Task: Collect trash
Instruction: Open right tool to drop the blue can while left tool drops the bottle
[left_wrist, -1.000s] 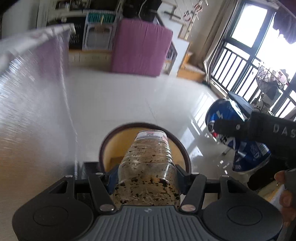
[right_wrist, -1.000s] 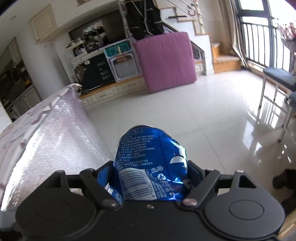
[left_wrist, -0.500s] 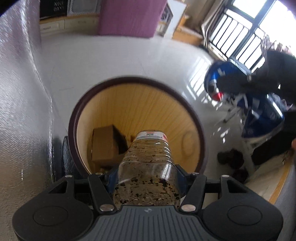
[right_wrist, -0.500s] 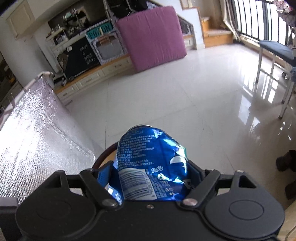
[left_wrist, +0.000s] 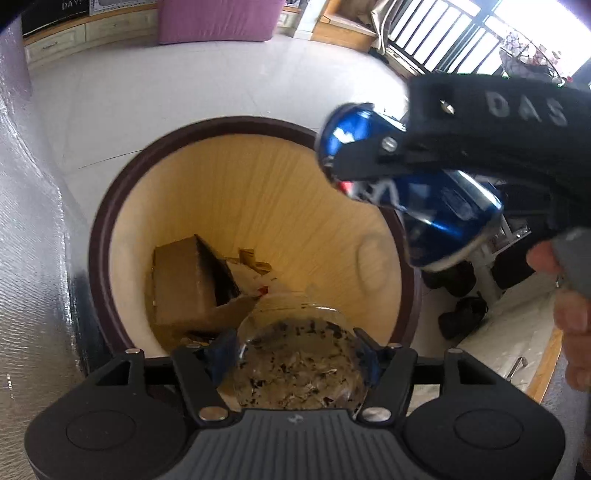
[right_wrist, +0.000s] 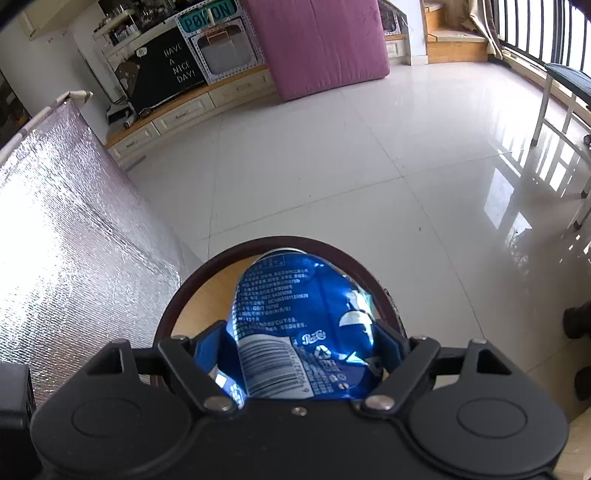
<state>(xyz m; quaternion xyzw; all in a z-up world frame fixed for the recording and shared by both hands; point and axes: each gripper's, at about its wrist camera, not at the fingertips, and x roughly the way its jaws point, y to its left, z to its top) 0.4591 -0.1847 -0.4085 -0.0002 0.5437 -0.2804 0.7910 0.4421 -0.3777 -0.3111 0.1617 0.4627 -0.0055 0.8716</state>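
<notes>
Both grippers have dropped over the bin (left_wrist: 110, 206). Left gripper (left_wrist: 295, 354): jaws just been opening, plastic bottle (left_wrist: 295, 362) between them, slipping binward. Right gripper (right_wrist: 303, 347) clamps crushed blue can (right_wrist: 306, 325) above rim. Step: dumping. Next: release can.

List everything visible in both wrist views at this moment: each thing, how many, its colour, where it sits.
Bin: one, dark brown rim, tan inside, on the floor below both grippers.
Cardboard box: one, brown, inside the bin with paper scraps.
Bottle: one, clear, speckled contents, between the left jaws above the bin.
Can: one, blue, crushed, in the right jaws over the bin rim.
Mat: one, pink, upright at the far wall.
Foil sheet: one, silver, left.
Left hand-held gripper: black; jaws just been opening, bottle between them.
Right hand-held gripper: black.
</notes>
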